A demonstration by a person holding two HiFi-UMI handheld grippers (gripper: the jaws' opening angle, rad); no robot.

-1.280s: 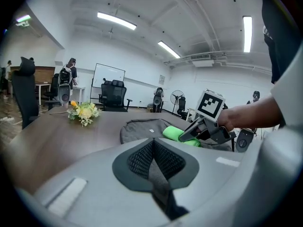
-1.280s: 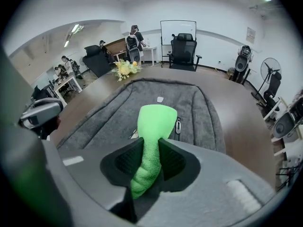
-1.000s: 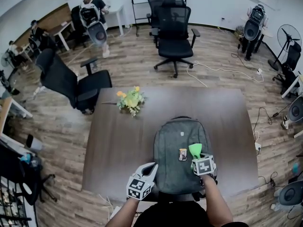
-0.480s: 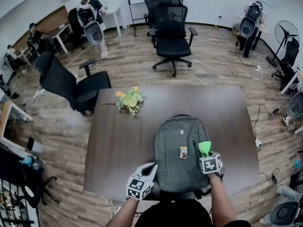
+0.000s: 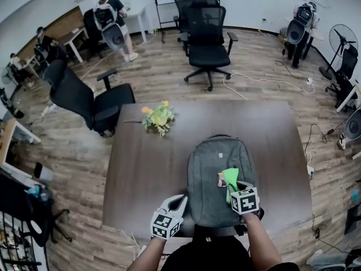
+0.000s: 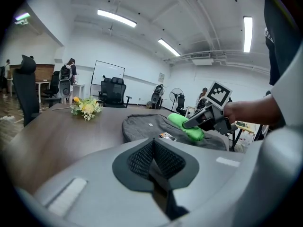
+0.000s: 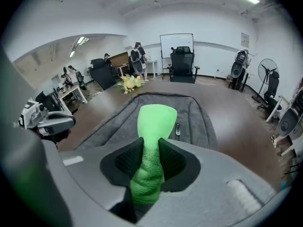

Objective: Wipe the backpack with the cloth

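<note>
A grey backpack (image 5: 217, 168) lies flat on the dark wooden table (image 5: 146, 162), its base toward me. My right gripper (image 5: 234, 186) is shut on a bright green cloth (image 5: 230, 179), which rests on the backpack's lower right panel beside a small tag (image 5: 220, 180). In the right gripper view the cloth (image 7: 154, 126) sticks out from between the jaws over the backpack (image 7: 189, 115). My left gripper (image 5: 179, 203) hangs shut at the table's near edge, left of the backpack, holding nothing. From the left gripper view the cloth (image 6: 185, 126) lies on the backpack (image 6: 147, 126).
A bunch of yellow flowers (image 5: 157, 116) lies on the table's far left part. Black office chairs (image 5: 206, 38) stand beyond the table, another chair (image 5: 84, 100) at its left. Cables trail over the floor at right. People stand far back left.
My right gripper has slid the green cloth leftward and nearer across the backpack, from its right edge toward the small tag. The left gripper has stayed put.
</note>
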